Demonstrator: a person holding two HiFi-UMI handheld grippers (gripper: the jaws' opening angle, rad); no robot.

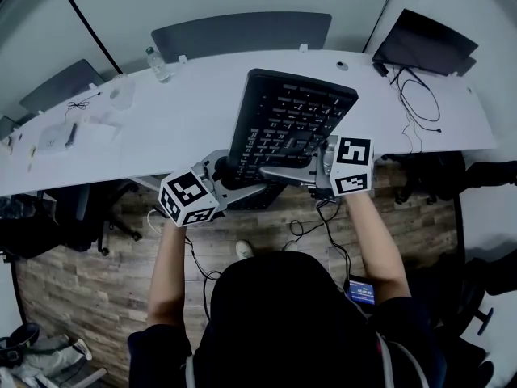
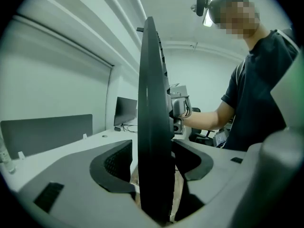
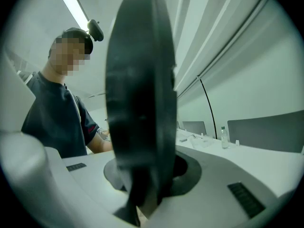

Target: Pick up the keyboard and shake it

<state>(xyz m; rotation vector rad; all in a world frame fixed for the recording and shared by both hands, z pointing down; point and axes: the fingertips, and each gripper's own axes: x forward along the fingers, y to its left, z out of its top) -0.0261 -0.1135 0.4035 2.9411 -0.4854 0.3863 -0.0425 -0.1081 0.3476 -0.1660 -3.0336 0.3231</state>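
Head view looks down on the keyboard (image 1: 287, 128), which is up off the worktop (image 1: 202, 103) and tilted, keys toward me, with its near end out past the worktop's front edge. My right hand-held gripper (image 1: 307, 165) pinches the near right end, jaws pressed onto the board. My left hand-held gripper (image 1: 229, 170) is spread wide around the near left end. The board's edge stands between the jaws, one pad is clear of it, and I cannot tell whether the other pad touches.

A bottle (image 1: 158, 65) stands at the far left edge, and a small white box (image 1: 56, 136) lies further left. At the right end a dark screen (image 1: 424, 43) trails loose cables (image 1: 420, 103). A grey panel (image 1: 242, 32) stands behind the worktop, with wood floor (image 1: 81, 273) below.

In both gripper views the board fills the middle and blocks what is behind it. It is blurred in the right one.
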